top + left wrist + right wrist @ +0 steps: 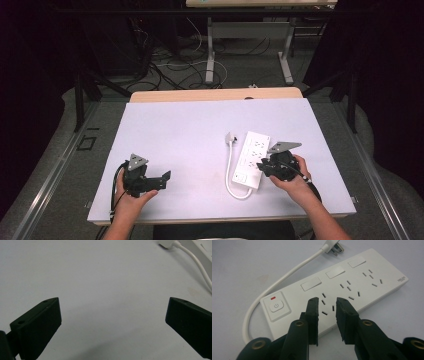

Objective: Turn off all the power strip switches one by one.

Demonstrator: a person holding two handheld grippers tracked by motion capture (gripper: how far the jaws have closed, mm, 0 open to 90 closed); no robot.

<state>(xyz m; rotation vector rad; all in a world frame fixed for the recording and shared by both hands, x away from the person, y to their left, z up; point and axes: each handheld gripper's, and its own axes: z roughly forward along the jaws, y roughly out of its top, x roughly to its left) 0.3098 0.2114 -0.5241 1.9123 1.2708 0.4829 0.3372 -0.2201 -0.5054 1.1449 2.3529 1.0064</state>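
A white power strip (252,159) lies flat on the pale desk (180,135), right of centre and angled a little toward the person. Its white cord (230,172) loops out from the near end, runs up along the strip's left side and ends in a plug (230,137) lying on the desk just beside the strip's far corner.

The right tongs (327,305) hover over the near end of the strip, held in the person's right hand (295,177). Their jaws stand at a narrow gap with nothing between them, framing the socket holes nearest the power button (276,306); whether the tips touch the strip cannot be told. A small red mark sits above that button, and three blank rectangular covers run along the strip's top edge.

The left tongs (165,179) sit at the near left of the desk, well apart from the strip, held in the left hand (131,199). Their jaws are spread wide and empty above bare desk.
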